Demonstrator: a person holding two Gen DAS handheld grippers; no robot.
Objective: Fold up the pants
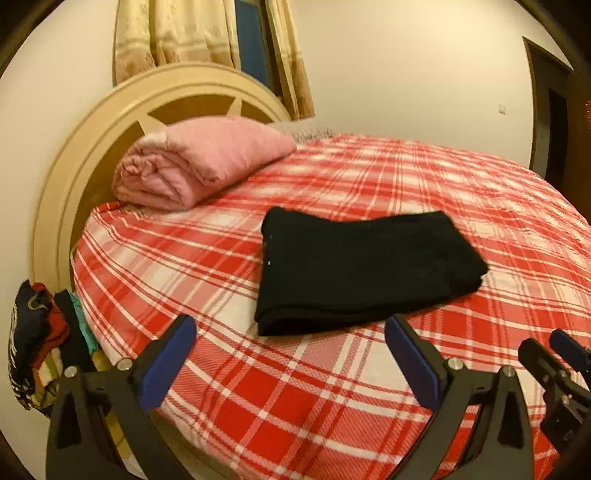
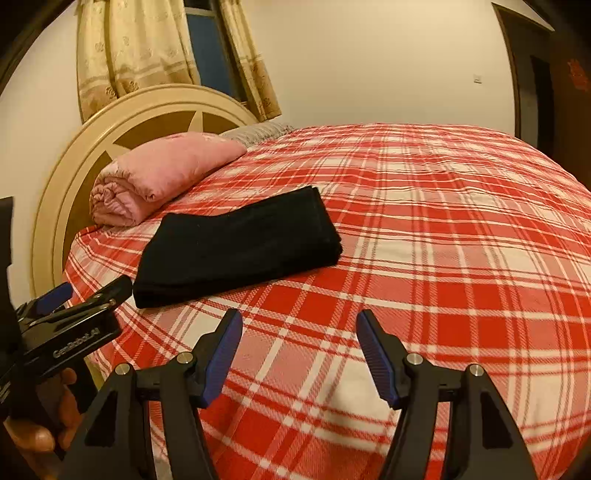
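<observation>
The black pants [image 1: 365,269] lie folded into a compact rectangle on the red-and-white plaid bed cover [image 1: 332,398]; they also show in the right wrist view [image 2: 240,247]. My left gripper [image 1: 291,328] is open and empty, hovering just in front of the pants' near edge. It also shows at the left of the right wrist view [image 2: 92,291]. My right gripper [image 2: 299,321] is open and empty, above the bed cover [image 2: 443,258], to the right of and nearer than the pants. It also shows at the left wrist view's right edge [image 1: 546,350].
A folded pink quilt [image 1: 199,162] lies at the head of the bed against the round cream headboard [image 1: 85,147]. Clothes [image 1: 33,343] hang left of the bed. Curtains [image 1: 207,33] and a dark doorway [image 1: 554,110] are behind.
</observation>
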